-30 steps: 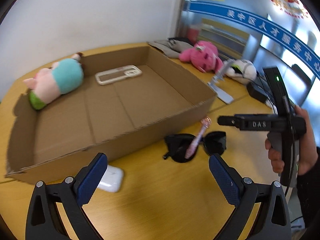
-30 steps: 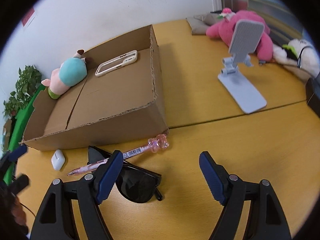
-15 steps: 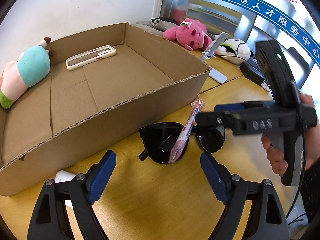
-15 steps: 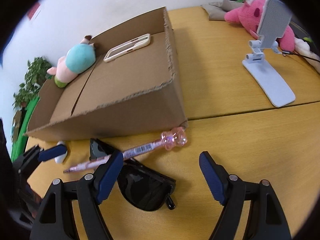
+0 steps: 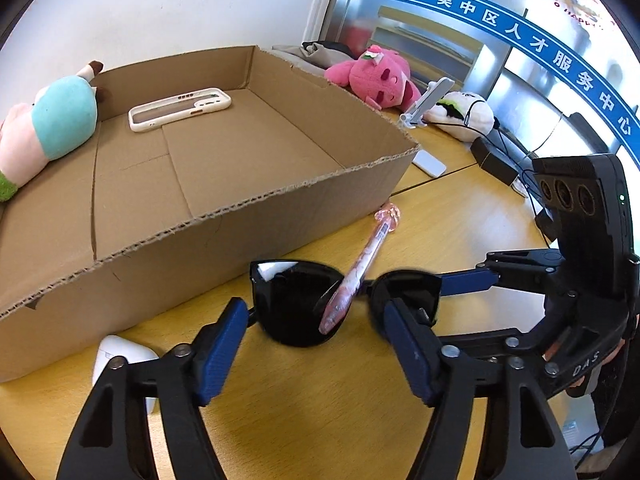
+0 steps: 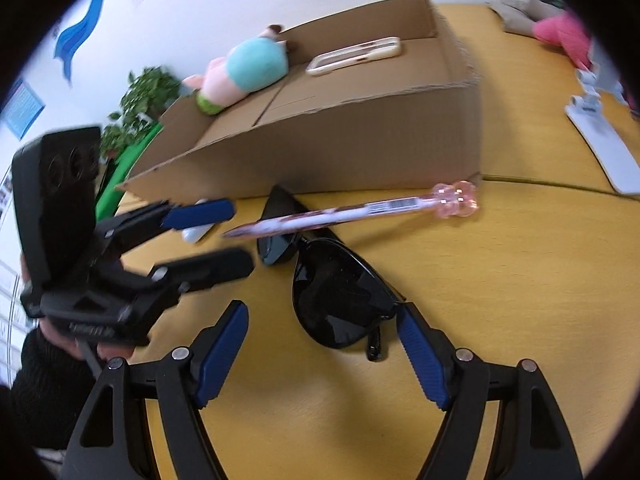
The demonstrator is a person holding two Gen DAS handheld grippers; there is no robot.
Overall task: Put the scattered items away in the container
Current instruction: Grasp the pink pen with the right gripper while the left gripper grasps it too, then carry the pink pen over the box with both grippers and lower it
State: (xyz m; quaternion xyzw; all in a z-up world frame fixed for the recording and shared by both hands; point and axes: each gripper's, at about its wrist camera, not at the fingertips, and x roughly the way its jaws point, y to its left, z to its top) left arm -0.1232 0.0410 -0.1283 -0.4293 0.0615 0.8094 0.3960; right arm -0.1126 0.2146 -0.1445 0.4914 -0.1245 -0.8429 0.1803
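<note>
Left wrist view: the left gripper [image 5: 316, 344] has dropped closer, its jaws just been closing, still empty, the sunglasses [image 5: 340, 300] and pen [image 5: 360, 268] just ahead. Right wrist view: the right gripper [image 6: 320, 356] stands wide, empty, over one lens; cardboard box [image 6: 360, 144] beyond. Pickup step; next, a clean pinch.

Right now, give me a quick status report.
Left gripper open, jaws just narrowing, around sunglasses. Right gripper open beside them. Pink pen lies across sunglasses.

A pink plush [image 5: 378, 78] and white phone stand [image 6: 600, 136] sit on the table [image 5: 320, 400].
</note>
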